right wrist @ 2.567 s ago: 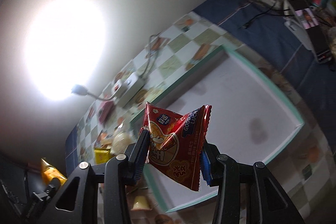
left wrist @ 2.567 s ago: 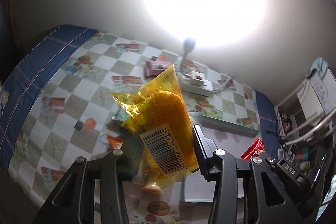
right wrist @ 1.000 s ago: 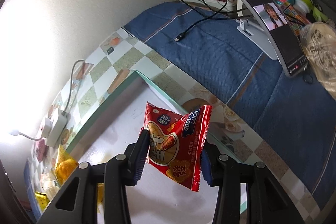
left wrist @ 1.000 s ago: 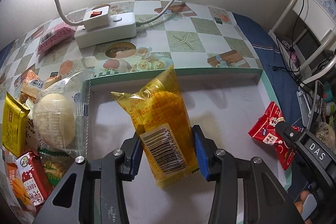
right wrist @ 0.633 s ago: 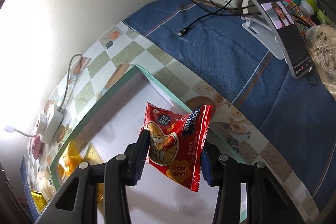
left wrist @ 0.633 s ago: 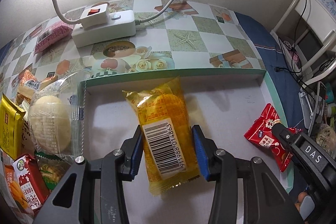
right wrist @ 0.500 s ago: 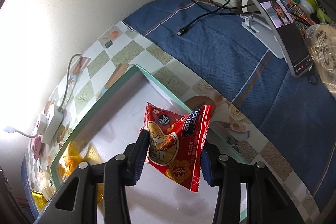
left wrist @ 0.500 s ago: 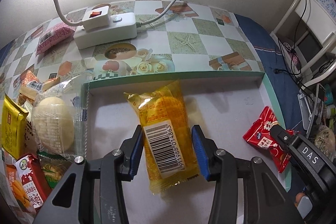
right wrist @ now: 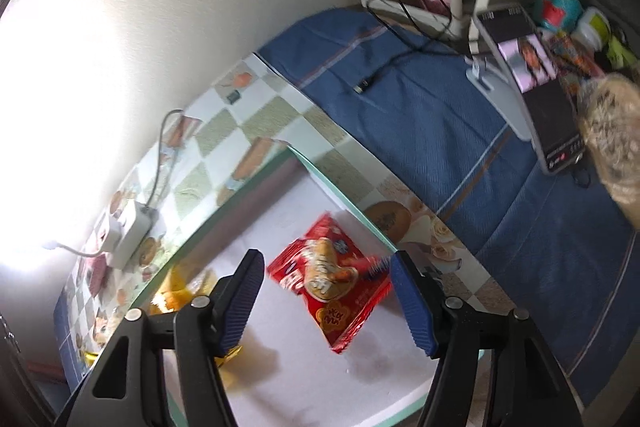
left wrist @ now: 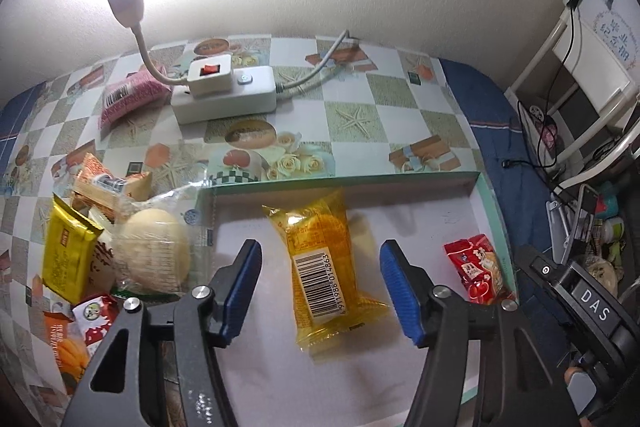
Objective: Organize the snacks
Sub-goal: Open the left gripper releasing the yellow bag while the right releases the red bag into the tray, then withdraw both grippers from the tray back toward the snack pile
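A yellow snack packet [left wrist: 324, 267] with a barcode lies flat on the white floor of the green-rimmed tray [left wrist: 360, 179]. My left gripper [left wrist: 320, 287] is open above it, jaws on either side and apart from it. A red snack packet [left wrist: 478, 273] lies near the tray's right wall; in the right wrist view the red packet [right wrist: 332, 285] lies below my open right gripper [right wrist: 328, 295]. The yellow packet [right wrist: 178, 287] shows partly behind the right gripper's left finger.
Left of the tray lies a pile of snacks: a bun in clear wrap [left wrist: 154, 255], a gold packet [left wrist: 66, 251], orange and red packets. A white power strip [left wrist: 224, 95] with a lamp and a pink packet [left wrist: 126, 97] lie behind. A phone on a stand [right wrist: 532, 83] stands on the blue cloth.
Both grippers have opened and let go. The yellow packet and the red packet now lie on the tray floor. Both grippers have pulled back a little.
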The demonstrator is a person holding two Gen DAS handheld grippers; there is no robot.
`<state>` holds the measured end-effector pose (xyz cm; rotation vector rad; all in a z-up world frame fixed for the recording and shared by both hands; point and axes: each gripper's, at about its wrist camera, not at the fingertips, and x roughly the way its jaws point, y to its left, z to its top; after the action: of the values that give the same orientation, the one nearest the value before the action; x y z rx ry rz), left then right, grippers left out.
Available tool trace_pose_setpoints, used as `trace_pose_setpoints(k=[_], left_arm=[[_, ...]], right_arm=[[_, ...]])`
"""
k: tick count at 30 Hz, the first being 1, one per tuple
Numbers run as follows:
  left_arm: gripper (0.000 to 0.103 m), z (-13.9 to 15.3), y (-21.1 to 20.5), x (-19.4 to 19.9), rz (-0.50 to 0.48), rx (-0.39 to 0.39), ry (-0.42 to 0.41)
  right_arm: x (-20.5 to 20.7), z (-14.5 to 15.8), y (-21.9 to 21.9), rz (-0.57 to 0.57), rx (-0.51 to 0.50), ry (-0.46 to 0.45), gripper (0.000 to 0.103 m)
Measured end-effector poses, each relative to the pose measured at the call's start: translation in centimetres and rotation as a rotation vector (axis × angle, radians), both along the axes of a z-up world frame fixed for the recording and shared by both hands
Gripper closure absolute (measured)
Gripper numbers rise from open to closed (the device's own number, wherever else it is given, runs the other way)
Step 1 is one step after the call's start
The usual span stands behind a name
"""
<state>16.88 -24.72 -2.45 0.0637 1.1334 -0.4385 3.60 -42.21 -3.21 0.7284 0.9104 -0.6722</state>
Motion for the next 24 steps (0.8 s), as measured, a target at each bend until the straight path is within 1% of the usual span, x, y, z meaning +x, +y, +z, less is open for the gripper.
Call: trace_pose_setpoints(k=[3,6,10,11,12,13,14,16,19,21,23,24], left_arm=[[0.029,0.6,0.5,0.1,0.014,-0.002,-0.002],[0.029,0.7,1.1,0.4,0.035,0.021,-0.002],[0.028,0.1,2.5,1.0,0.084,0.047,0.021],[0.027,0.1,2.9,1.1,0.097,0.048,0.024],[0.023,0.1,3.3,1.2,0.115,0.049,0.024],[0.021,0.2,3.7,1.4,0.125,0.047,0.023],[0.02,0.4,4.2,1.4,0.138,0.045,0.021],[0.014,0.8,5.2,1.6,0.164,0.05,0.011],[0.013,1.2,6.5,1.6,0.194,0.069,-0.01],[0.013,1.4,7.2,1.6,0.212,0.075,-0.017],[0.011,1.7,8.3,1.5,0.234,0.07,-0.019],[0.005,1.8,8.7,1.4,0.243,0.066,-0.02]], right_arm=[[0.3,1.1,0.6,0.033,-0.021,0.009,0.032],[0.6,1.6,1.1,0.056,-0.029,0.014,0.03],[1.1,1.3,1.8,0.087,-0.03,0.038,0.025],[1.1,1.3,1.9,0.093,-0.031,0.041,0.022],[1.2,1.3,2.2,0.103,-0.032,0.044,0.019],[1.3,1.2,2.3,0.11,-0.032,0.044,0.014],[1.4,1.2,2.5,0.117,-0.035,0.044,0.012],[1.5,1.3,2.7,0.123,-0.04,0.043,0.01],[1.6,1.5,3.4,0.139,-0.045,0.037,0.002],[1.6,1.6,3.9,0.152,-0.049,0.038,0.002],[1.6,1.7,4.4,0.159,-0.054,0.044,0.0],[1.6,1.7,4.7,0.162,-0.055,0.046,0.0]])
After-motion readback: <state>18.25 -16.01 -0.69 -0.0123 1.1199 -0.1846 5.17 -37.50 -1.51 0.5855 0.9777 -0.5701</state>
